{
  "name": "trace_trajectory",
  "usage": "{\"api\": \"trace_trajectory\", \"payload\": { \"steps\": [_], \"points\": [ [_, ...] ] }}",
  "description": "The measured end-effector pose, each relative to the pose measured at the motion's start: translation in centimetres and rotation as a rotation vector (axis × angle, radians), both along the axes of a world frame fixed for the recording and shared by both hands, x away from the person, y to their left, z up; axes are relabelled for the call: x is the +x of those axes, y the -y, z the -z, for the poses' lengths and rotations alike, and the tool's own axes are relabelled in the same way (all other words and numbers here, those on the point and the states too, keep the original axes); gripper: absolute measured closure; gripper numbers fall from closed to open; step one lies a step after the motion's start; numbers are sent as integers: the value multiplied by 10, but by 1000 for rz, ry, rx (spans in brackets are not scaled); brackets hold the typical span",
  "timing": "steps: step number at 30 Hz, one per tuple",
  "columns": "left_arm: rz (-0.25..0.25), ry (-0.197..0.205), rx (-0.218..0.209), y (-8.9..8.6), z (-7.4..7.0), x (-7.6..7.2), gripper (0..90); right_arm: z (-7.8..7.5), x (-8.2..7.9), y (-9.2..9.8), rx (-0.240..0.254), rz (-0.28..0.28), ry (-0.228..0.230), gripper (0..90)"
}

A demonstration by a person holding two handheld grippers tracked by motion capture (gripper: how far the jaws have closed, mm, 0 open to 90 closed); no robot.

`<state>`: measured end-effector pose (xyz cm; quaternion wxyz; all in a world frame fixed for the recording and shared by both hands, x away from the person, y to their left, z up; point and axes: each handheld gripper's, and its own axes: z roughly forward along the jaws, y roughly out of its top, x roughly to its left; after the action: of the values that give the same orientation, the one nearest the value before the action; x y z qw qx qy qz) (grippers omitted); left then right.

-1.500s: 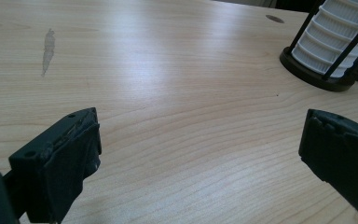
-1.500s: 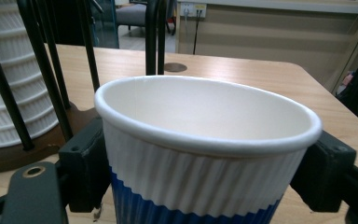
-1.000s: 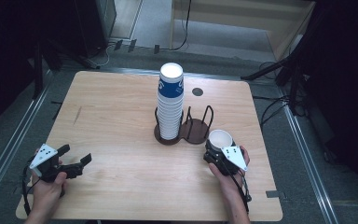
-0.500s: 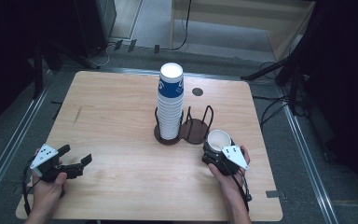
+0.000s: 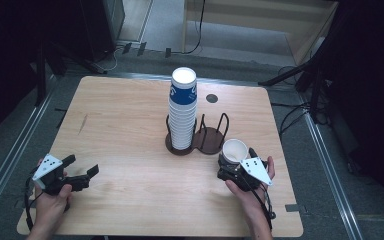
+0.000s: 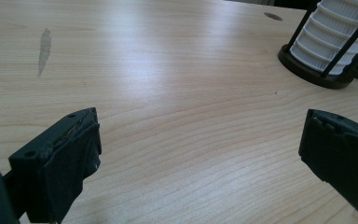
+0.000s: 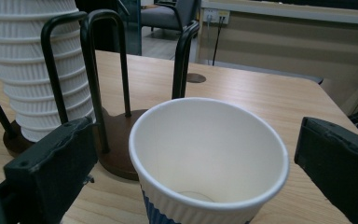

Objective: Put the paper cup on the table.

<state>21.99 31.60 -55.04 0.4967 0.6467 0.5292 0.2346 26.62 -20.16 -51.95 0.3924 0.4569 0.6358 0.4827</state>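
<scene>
A light wooden table with rounded corners (image 5: pixel 125 120) fills the middle of the high view. Near its centre stands a dark brown two-ring cup holder with black wire posts (image 5: pixel 207 137), its left ring holding a tall stack of white paper cups (image 5: pixel 183 112). A single white paper cup with blue print (image 5: pixel 233 152) stands upright on the wood at lower right, just beside the holder. A small dark round hole (image 5: pixel 211 98) sits toward the upper right.

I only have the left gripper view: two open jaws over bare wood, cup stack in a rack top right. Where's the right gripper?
Observer: The right gripper sits at the table's right front, jaws either side of a single paper cup.
Operator: Gripping it?
Observer: No. Its jaws have just been opening; the right gripper view shows gaps between both pads and the cup, which stands upright on the table.
Operator: Cup in the rack?
Observer: No, beside it. The rack's right bay is empty; the cup stack fills the left bay.
</scene>
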Motion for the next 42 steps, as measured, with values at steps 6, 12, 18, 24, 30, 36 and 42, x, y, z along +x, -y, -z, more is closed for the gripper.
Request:
{"api": "trace_trajectory", "payload": {
  "steps": [6, 12, 18, 24, 30, 36, 42],
  "points": [
    [0, -1, 0, 0, 0, 0, 0, -8, -8, 8, 10, 7, 25, 0],
    [-1, -2, -1, -1, 0, -1, 0, -17, -17, 25, 26, 27, 54, 0],
    [-1, -2, -3, -1, 0, -1, 0, -21, -22, 43, 41, 61, 64, 0],
    [-1, -3, -2, -1, 0, -1, 0, -21, -25, 60, 52, 95, 63, 0],
    [-3, -2, -3, -1, 0, -1, 0, -15, -25, 82, 45, 153, 57, 0],
    [-3, -3, -1, -1, 0, -1, 0, -9, -22, 95, 48, 188, 42, 0],
    [-3, -3, 1, -1, 0, -1, 0, -2, -20, 102, 50, 205, 24, 0]
  ]
}}
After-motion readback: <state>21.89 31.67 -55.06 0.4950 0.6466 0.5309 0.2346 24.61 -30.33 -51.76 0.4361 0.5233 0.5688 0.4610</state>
